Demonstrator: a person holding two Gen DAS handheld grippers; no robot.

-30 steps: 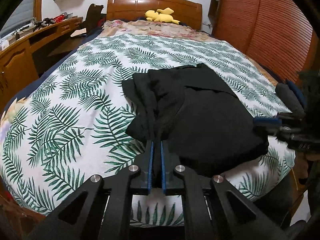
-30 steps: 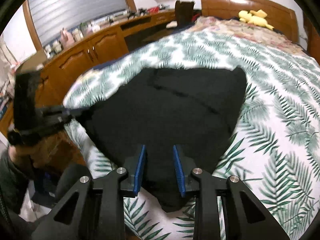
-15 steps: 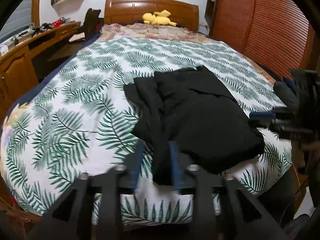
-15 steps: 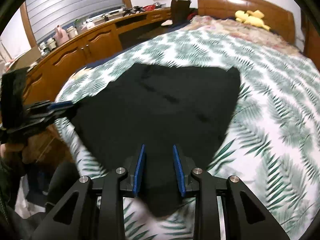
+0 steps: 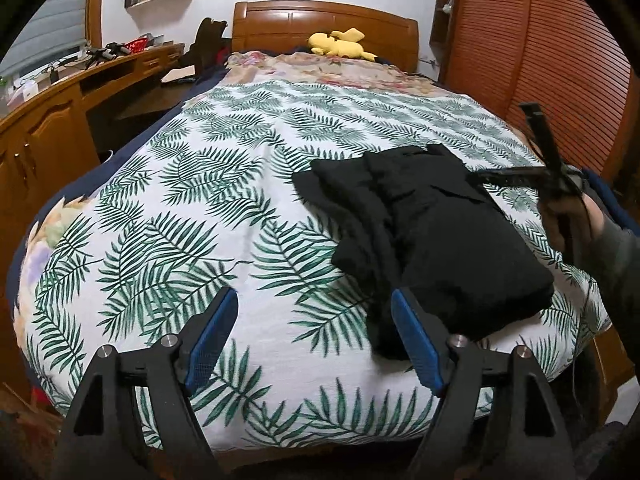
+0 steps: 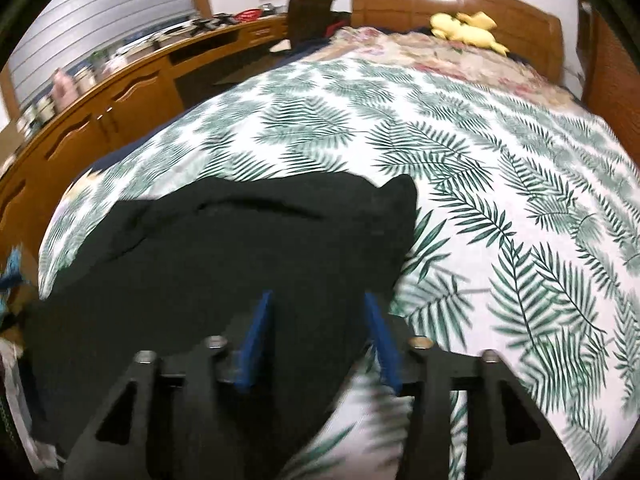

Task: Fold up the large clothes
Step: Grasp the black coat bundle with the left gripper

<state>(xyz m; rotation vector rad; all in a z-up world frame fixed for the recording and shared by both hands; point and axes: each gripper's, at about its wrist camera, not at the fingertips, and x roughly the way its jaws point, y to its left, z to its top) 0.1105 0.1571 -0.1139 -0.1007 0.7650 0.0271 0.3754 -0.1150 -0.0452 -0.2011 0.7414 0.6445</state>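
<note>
A black garment lies folded in a thick bundle on the near right part of the bed, with a loose flap hanging toward the foot edge. It fills the lower left of the right wrist view. My left gripper is open wide and empty, over the bedspread just left of the garment's flap. My right gripper is open, its blue pads low over the garment's near edge. The right gripper also shows in the left wrist view, held at the garment's far right side.
The bed has a white spread with green fern leaves. A yellow plush toy lies by the wooden headboard. A wooden desk with cabinets runs along the left. A slatted wooden wardrobe stands at the right.
My left gripper has let go of the garment's flap, opened wide and drawn back to the left. My right gripper has opened a little wider and moved up over the garment.
</note>
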